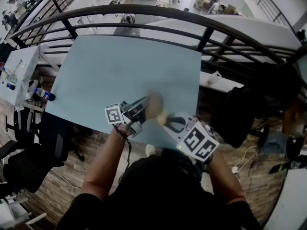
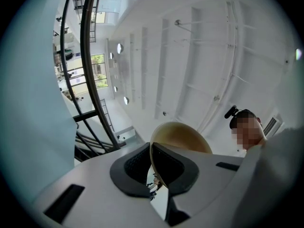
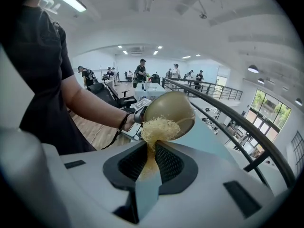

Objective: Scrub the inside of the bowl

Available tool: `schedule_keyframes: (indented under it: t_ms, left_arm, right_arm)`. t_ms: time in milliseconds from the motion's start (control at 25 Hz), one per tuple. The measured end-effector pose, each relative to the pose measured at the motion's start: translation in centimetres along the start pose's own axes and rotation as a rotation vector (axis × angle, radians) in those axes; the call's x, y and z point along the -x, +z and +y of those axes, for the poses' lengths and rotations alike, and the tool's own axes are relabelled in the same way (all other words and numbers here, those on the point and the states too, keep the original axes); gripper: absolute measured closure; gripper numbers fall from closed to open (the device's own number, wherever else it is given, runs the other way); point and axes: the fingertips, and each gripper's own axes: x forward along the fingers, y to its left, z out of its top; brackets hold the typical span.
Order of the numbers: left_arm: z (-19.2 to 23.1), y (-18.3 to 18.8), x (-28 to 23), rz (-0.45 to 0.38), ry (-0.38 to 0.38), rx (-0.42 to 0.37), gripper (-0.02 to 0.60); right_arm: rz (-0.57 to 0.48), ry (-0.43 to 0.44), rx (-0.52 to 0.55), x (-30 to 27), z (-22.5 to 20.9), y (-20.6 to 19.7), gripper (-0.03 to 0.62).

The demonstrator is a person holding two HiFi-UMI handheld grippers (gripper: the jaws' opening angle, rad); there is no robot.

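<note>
Pale-blue counter [image 1: 120, 71]: it spreads out behind the work. The job is done in the air over its near edge, not on its surface.

Left hand-held gripper [image 2: 152, 167]: its jaws are closed on the bowl's rim, which shows edge-on between the dark pads. The gripper points a little upward. Pinching only the rim seems meant to leave the hollow free for the other tool.

Bowl [image 3: 173, 110]: tan and smooth, it is lifted clear of the counter and hangs between the two grippers, close in front of the person. It is tipped on its side, apparently so that its mouth can be reached from the person's right.

Scrubber [image 3: 159, 127]: a pale-yellow wad of loose fibres. Its bushy head lies against the lower part of the bowl, and its thin tail runs back between the right jaws. No view settles whether the head is already inside the hollow or only at the lip.

Right hand-held gripper [image 3: 153, 163]: its jaws are closed on the scrubber's tail. It is angled down toward the bowl, so the fibres lead and the hard pads stay off the bowl's surface.

Stage: scrubbing looks to be starting or under way.

Risk: the hold on the rim is narrow, so a firm push from the scrubber could twist the bowl in the left pads.
</note>
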Motion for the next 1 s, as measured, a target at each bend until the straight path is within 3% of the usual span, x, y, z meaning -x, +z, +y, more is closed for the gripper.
schedule_keyframes:
  t_ms: [240,600,840,1000]
  left_arm:
    - [0.2,-1.4,-1.5,0.018,-0.036,0.053,0.575]
    - [0.5,-5.2,-2.4,0.127,-0.075,0.054,0.575]
    - [2.7,-6.3,-2.2,0.154,0.004,0.053,0.575]
    - [5.7,-6.6,-0.8,0.156,0.121,0.057,0.575]
  right_arm:
    - [0.065,0.064,-0.085,-2.7,-0.1,-4.3,0.531]
    - [0.092,0.004,-0.114,-2.0,-4.7,-7.4,0.531]
    - [0.041,-0.027,-0.111,-0.2,-7.4,-6.6,0.531]
    - [0.025,-0.01,-0.124,0.2,-8.2,-7.2,0.531]
